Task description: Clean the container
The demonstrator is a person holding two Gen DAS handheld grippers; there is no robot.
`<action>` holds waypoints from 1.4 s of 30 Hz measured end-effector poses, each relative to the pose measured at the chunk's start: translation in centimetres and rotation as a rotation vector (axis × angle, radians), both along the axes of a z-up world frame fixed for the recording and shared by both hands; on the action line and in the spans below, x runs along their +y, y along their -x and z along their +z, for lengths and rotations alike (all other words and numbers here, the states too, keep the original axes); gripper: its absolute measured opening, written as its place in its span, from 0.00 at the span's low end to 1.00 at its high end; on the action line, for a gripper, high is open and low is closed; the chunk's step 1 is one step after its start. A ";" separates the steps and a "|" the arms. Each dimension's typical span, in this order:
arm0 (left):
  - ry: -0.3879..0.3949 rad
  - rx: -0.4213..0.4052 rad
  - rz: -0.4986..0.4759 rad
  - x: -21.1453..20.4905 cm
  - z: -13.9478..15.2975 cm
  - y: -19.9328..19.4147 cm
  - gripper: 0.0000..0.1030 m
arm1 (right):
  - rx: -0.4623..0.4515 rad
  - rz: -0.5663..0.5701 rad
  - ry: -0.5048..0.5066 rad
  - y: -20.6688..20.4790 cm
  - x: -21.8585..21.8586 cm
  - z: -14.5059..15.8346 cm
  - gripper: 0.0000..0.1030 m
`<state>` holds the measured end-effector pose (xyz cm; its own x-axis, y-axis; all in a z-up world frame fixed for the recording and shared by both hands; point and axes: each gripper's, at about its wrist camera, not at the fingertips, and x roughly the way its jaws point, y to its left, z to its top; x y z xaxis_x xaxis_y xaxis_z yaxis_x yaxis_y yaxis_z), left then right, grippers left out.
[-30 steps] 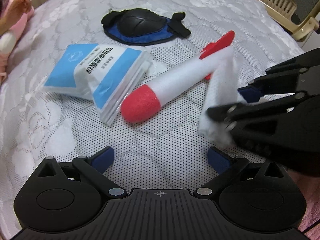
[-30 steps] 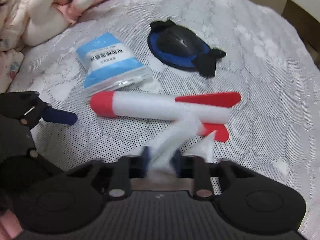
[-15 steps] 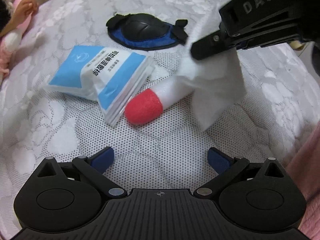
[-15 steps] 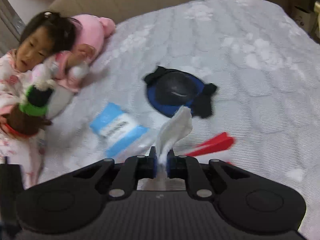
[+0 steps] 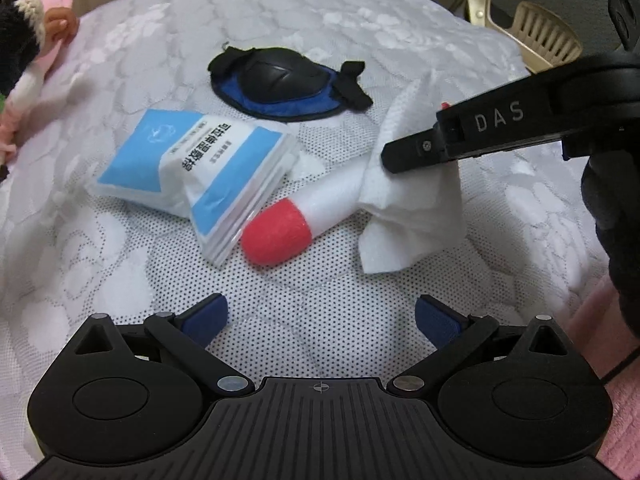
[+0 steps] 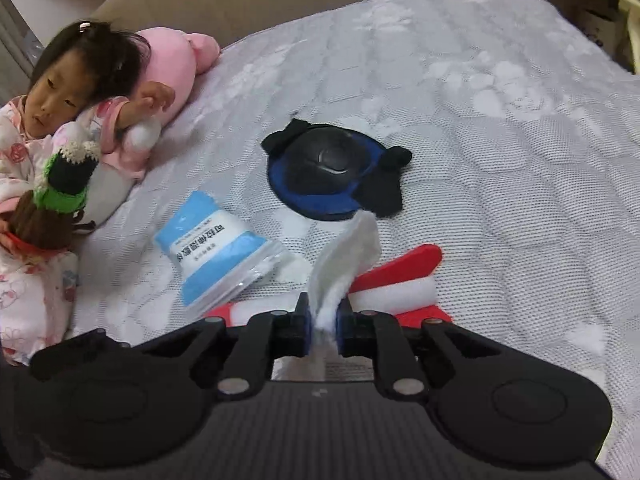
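My right gripper [image 6: 323, 322] is shut on a white wipe [image 6: 346, 256] and holds it above the mattress; from the left wrist view the wipe [image 5: 416, 196] hangs from the right gripper [image 5: 394, 156] over a foam rocket. The rocket [image 5: 294, 220] is white with a red nose and red fins [image 6: 404, 266] and lies on the bed. A blue and white wipe packet [image 5: 200, 168] lies just left of it, also in the right wrist view [image 6: 212, 256]. My left gripper [image 5: 320, 316] is open and empty, low over the mattress near the rocket's nose.
A black and blue knee pad [image 5: 284, 80] lies behind the rocket, also in the right wrist view [image 6: 332, 176]. A child [image 6: 60, 96] with plush toys [image 6: 172, 56] lies at the bed's left edge. A beige plastic chair [image 5: 540, 36] stands beyond the bed at right.
My right gripper has lifted the wipe up off the rocket and now holds it steady above it. My left gripper has stayed open and nearly still.
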<state>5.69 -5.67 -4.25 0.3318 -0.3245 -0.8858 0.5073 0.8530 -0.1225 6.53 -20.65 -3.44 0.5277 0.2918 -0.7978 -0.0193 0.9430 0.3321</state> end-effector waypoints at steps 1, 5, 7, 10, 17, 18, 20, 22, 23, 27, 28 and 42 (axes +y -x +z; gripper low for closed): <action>0.004 0.003 -0.001 -0.1 0.0 -0.2 0.99 | 0.002 0.006 -0.006 0.1 0.0 -0.1 0.17; 0.003 0.017 -0.002 -0.3 -0.5 -0.6 0.99 | 0.023 0.002 0.020 0.0 0.2 -0.6 0.17; -0.009 0.026 0.001 -0.3 -0.8 -0.5 0.99 | 0.024 0.001 0.021 0.0 0.1 -0.6 0.17; 0.003 0.020 -0.005 0.0 -0.6 -0.2 0.99 | 0.034 -0.008 0.033 -0.1 0.1 -0.8 0.17; -0.008 0.029 -0.002 -0.2 -1.1 -0.4 0.99 | 0.006 0.006 0.067 0.3 0.6 -0.6 0.16; -0.010 0.032 0.002 -0.1 -1.2 -0.5 0.99 | 0.002 0.007 0.067 0.3 0.6 -0.6 0.16; -0.009 0.035 0.008 0.0 -1.3 -0.6 0.99 | 0.000 0.007 0.068 0.2 0.5 -0.6 0.16; -0.010 0.035 0.008 -0.1 -1.4 -0.8 0.99 | 0.000 0.005 0.061 0.2 0.4 -0.6 0.16; -0.009 0.034 0.006 -0.2 -1.4 -0.8 0.99 | 0.000 0.004 0.060 0.2 0.4 -0.6 0.16; 0.014 0.026 -0.029 -0.7 -1.4 -0.6 0.99 | 0.002 -0.006 0.063 0.2 0.1 -0.6 0.16; 0.021 0.019 -0.040 -0.8 -1.3 -0.5 0.99 | 0.004 -0.007 0.072 0.1 0.0 -0.6 0.16; 0.075 -0.082 -0.022 -4.4 3.9 -6.8 0.99 | 0.067 -0.203 0.062 -4.4 -10.0 -1.3 0.15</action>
